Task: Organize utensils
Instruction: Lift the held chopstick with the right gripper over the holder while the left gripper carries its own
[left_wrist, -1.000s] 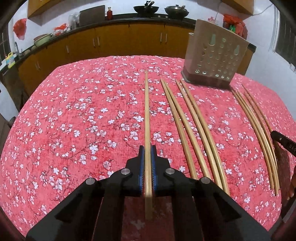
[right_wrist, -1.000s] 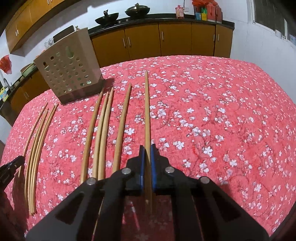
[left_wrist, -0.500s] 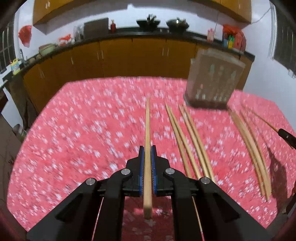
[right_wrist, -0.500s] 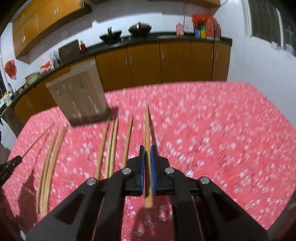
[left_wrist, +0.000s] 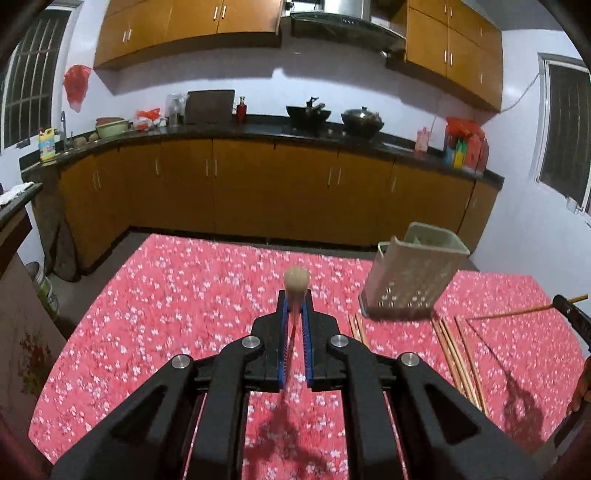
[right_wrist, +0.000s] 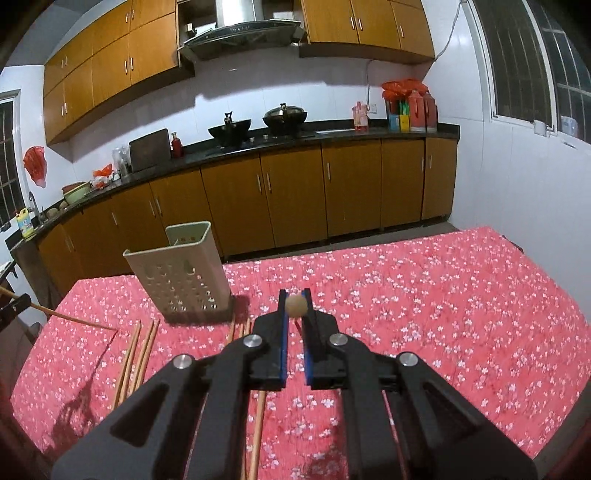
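Both hands are up off the table, each with one stick. The left gripper (left_wrist: 295, 301) is pinched tight on a pale round-ended bamboo chopstick (left_wrist: 296, 279), seen end-on so only its blunt tip shows above the blue pads. The right gripper (right_wrist: 295, 306) clamps a second bamboo chopstick (right_wrist: 295, 305) the same way, tip poking out between its closed jaws. The target, a beige perforated plastic utensil holder (right_wrist: 181, 273), stands upright on the red floral tablecloth (right_wrist: 424, 302), ahead and to the right of the left gripper, ahead and to the left of the right one. More loose wooden chopsticks (right_wrist: 138, 350) lie flat on the cloth in front of the holder. Doing this well probably means going one hand at a time: bring the stick over the holder's open top, tilt it near vertical, lower the tip past the rim, then let go. Two arms converging on that narrow mouth together risk a clash or a knocked holder.
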